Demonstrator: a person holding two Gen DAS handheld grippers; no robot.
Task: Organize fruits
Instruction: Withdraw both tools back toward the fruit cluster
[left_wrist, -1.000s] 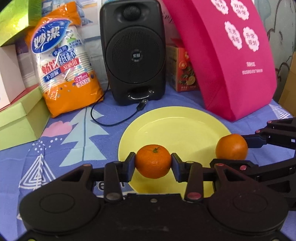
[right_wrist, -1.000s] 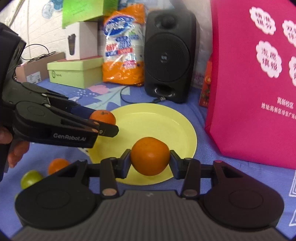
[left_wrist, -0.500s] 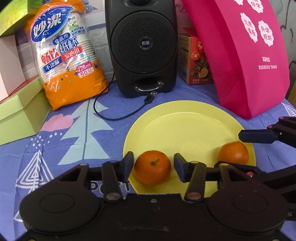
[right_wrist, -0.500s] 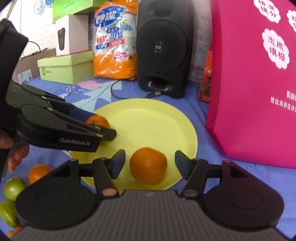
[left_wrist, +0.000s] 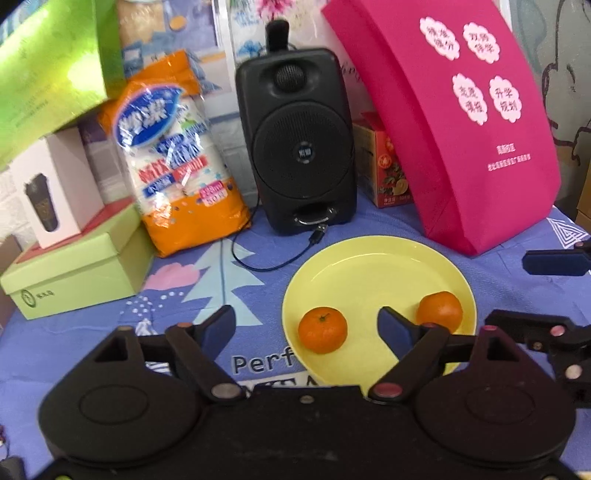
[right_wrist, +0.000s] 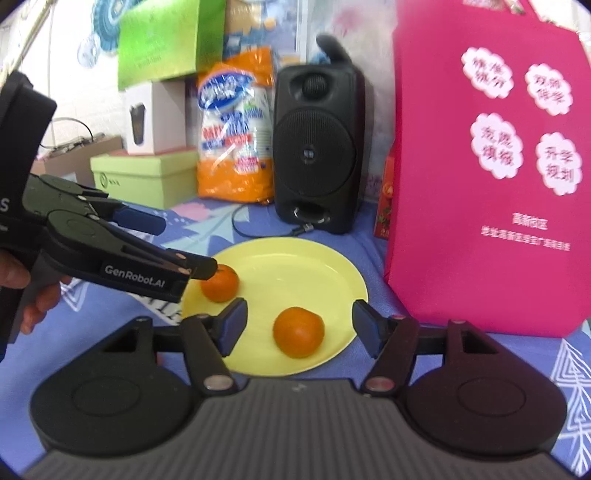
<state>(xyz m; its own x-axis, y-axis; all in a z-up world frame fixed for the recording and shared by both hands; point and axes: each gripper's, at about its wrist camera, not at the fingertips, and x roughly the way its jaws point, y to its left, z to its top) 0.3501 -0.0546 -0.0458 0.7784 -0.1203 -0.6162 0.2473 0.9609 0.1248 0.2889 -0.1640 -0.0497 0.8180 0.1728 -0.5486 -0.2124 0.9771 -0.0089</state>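
Two tangerines: one (left_wrist: 322, 329) at plate's (left_wrist: 369, 258) 7 o'clock, other (left_wrist: 439, 312) at 4. Left gripper (left_wrist: 306, 326) and right gripper (right_wrist: 299, 326) both spread wide, empty.

Two tangerines lie on the plate (left_wrist: 376, 258), which sits on the tablecloth (left_wrist: 207, 295) near the middle of the scene. One tangerine (left_wrist: 322, 329) rests at the plate's near left, the other tangerine (left_wrist: 440, 312) at its near right, apart from each other. Behind the plate stands the speaker (left_wrist: 297, 140), its cable (left_wrist: 258, 264) trailing toward the plate's far left edge. Left of the speaker leans a packet of paper cups (left_wrist: 177, 158), and farther left lie stacked boxes (left_wrist: 74, 266). To the right of the speaker stands a small carton (left_wrist: 384, 170), and a tall bag (left_wrist: 454, 125) rises behind the plate's right side.
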